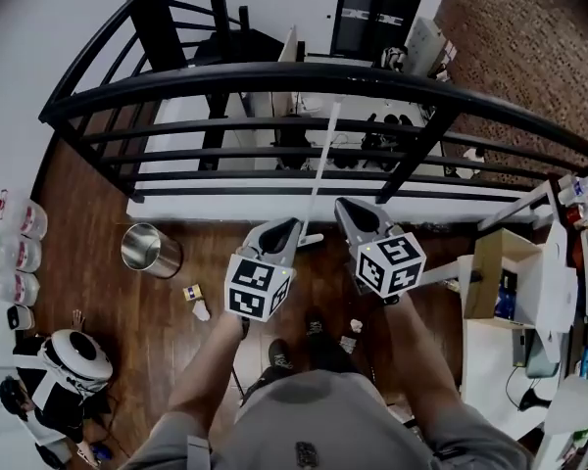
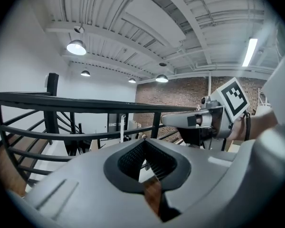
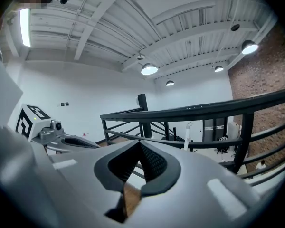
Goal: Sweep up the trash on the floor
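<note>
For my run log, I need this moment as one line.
left gripper: shut, empty | right gripper: shut, empty | white pole: by railing, not held | trash: on floor near metal bin

Loft-style office mezzanine — black railing, brick wall, industrial pendant lamps

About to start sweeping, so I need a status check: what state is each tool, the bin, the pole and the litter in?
left tool: shut, nothing between its jaws.
right tool: shut, nothing between its jaws.
metal bin: upright on the floor, top open.
white pole: upright at the railing, not held.
small box: lying on the floor, unswept.
white scrap: on the floor beside the small box.
</note>
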### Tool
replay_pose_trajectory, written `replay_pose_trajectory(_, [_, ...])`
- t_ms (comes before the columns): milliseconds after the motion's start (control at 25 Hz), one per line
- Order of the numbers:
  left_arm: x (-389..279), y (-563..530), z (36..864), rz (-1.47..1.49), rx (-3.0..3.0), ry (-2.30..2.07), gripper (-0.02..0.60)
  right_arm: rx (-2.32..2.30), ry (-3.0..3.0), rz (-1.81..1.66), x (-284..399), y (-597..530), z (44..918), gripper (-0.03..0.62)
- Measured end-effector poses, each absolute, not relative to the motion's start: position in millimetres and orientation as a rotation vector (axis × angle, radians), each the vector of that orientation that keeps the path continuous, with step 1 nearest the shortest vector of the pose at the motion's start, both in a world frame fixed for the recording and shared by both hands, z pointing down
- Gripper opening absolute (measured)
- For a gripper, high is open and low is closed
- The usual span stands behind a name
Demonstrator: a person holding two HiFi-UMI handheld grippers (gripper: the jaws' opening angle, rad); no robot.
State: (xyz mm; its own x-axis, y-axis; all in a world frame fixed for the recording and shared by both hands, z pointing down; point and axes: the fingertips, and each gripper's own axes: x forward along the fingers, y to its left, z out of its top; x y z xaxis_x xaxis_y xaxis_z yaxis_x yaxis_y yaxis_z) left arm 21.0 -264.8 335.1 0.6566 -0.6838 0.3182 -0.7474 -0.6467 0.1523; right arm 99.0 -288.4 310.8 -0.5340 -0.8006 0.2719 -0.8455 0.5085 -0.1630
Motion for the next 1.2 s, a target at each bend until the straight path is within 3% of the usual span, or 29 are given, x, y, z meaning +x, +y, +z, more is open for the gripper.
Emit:
replay_pose_trajectory(360, [57,-374,413,0.394,2.509,-1.204,0.008,1.451,-2.472,0.535,152,-436,401,0.000])
replay_pose_trajectory(800, [42,-448,474,0.448,2.393,-1.321,0.008,1.433,-2.392,0.571,165,-599,487,0.198])
replay_pose_trajectory(1200, [12,-450,502,0.496,2.290,-1.372,0.008,1.450,-2.314,0.548,164,-669,515,0.215])
